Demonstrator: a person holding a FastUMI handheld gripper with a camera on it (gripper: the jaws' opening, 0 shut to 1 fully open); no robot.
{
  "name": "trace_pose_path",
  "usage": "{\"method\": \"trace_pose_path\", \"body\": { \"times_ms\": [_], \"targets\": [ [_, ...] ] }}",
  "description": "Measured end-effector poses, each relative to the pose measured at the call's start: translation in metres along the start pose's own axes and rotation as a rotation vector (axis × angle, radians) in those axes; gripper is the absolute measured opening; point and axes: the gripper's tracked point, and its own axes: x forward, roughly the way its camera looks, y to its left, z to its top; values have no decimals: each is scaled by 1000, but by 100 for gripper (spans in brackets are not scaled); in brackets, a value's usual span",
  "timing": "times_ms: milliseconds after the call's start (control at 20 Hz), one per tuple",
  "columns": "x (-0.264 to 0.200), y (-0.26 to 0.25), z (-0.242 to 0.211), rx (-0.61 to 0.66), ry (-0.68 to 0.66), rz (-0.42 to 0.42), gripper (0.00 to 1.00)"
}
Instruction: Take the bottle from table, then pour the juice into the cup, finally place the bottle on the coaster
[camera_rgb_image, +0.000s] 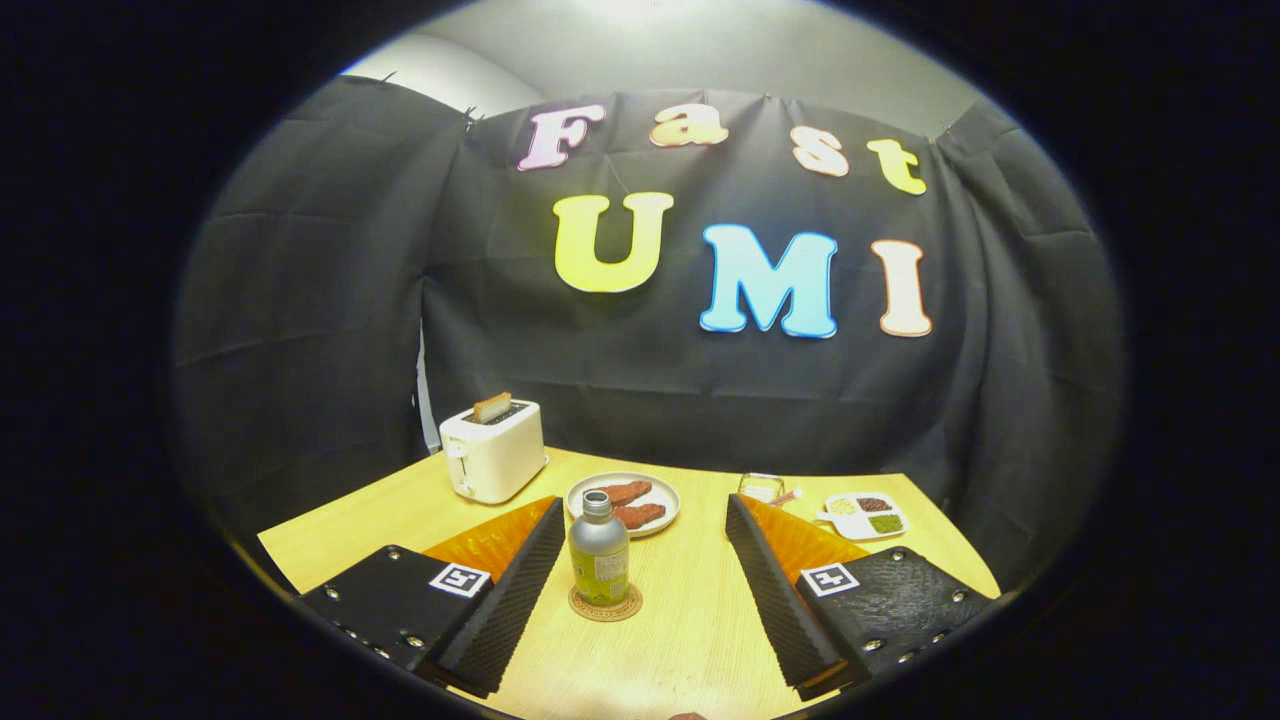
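Tongs (640, 590) sit nearest, spread wide, both fingers (500, 610) apart and touching nothing. Each finger carries a ribbed pad on its inner face and a small square marker tag on its dark mount. Between the fingers, closer to the left one and clear of both, a bottle (599, 550) stands upright on a round coaster (605, 603). Bottle is silver metal with a narrow neck, a cap on top and a green and yellow label low on its body. Coaster is brown, thin, and its edge shows all around the bottle's base. Both rest on a pale wooden surface (690, 640) with a light grain. Just beyond the bottle lies a round white plate (624, 503) holding two reddish-brown pieces of food, side by side. Left of the plate, near the far corner of the surface, a white toaster (493, 450) stands with a slice of bread (492, 406) sticking up from its slot. Beyond the right finger, a clear cup (761, 487) stands near the far edge; contents cannot be made out. Right of the cup, a small white divided tray (864, 516) holds separate portions of green, dark and pale bits. Black cloth hangs behind the surface.
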Motion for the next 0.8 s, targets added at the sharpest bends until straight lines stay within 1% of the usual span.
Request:
{"method": "trace_pose_path", "body": {
  "times_ms": [200,400,800],
  "targets": [
    [-18,2,15,11,-43,-35,98],
    [-30,7,25,39,-76,-43,98],
    [-47,2,39,29,-115,-83,97]
  ]
}}
